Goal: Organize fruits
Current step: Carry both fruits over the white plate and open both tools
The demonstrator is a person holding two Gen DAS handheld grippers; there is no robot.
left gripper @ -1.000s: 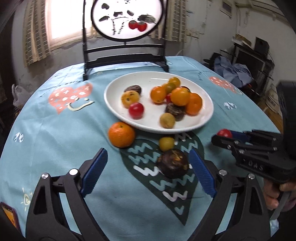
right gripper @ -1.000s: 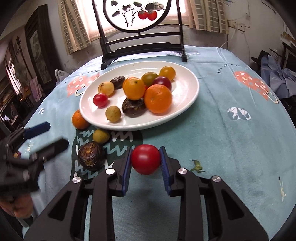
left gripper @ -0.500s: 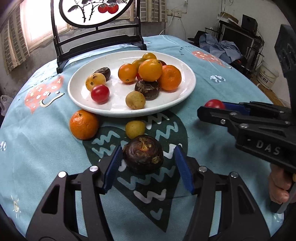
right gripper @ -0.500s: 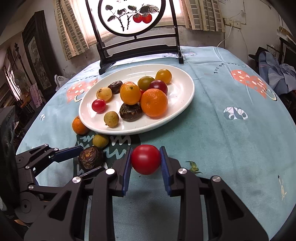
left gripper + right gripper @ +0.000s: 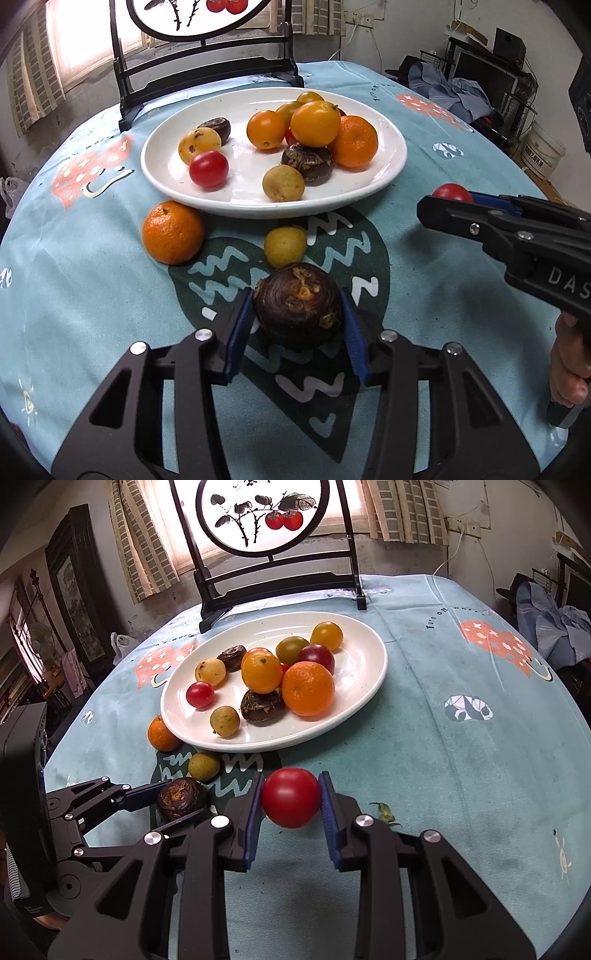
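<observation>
While the left gripper (image 5: pixel 298 325) has just been closing, its pads touch a dark chestnut (image 5: pixel 297 305) resting on the tablecloth (image 5: pixel 92 295). Only the right wrist view shows the right gripper (image 5: pixel 291 805) clamped on a red tomato (image 5: pixel 291 796). Beyond lie a yellow fruit (image 5: pixel 285 246), a mandarin (image 5: pixel 173 232) and the white plate (image 5: pixel 384 177).

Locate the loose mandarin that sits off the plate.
In the left wrist view the mandarin sits left of centre on the tablecloth, against the white plate edge.

left gripper (image 5: pixel 297 325) fingers just closing, right gripper (image 5: pixel 290 800) clamped
</observation>
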